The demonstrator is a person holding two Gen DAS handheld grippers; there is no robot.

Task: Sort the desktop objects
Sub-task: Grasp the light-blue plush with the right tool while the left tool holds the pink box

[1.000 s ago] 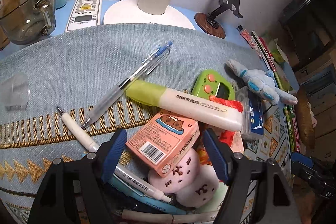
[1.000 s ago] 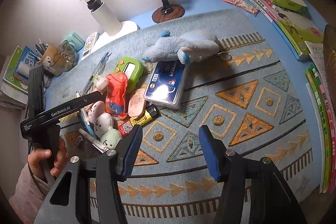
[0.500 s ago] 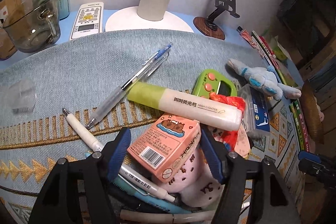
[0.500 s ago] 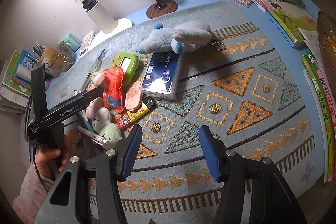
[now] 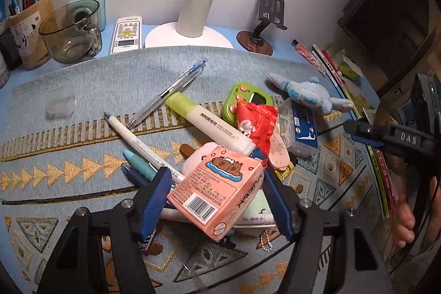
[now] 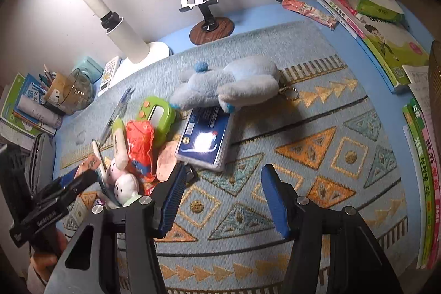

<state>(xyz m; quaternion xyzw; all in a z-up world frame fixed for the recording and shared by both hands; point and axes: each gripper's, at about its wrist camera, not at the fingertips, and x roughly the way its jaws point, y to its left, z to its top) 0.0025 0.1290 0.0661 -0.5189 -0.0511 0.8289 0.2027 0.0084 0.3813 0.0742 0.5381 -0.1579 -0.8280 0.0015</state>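
- Left gripper (image 5: 216, 193) has the pink carton (image 5: 217, 188) squeezed between its blue pads, and the box looks tilted and raised off the pile, so I'd call that a proper grip.
- Carton's long axis runs roughly from 10 to 4 o'clock in the left wrist view, across the jaws.
- Right gripper (image 6: 222, 197) is about half open with nothing in it, over bare mat (image 6: 317, 161).
- Rest of the clutter sits at its 10 o'clock, with the blue case (image 6: 206, 141) nearest.
- The pen holder (image 5: 27, 29) is way off at the left gripper's 10 o'clock, if that's where pens go.
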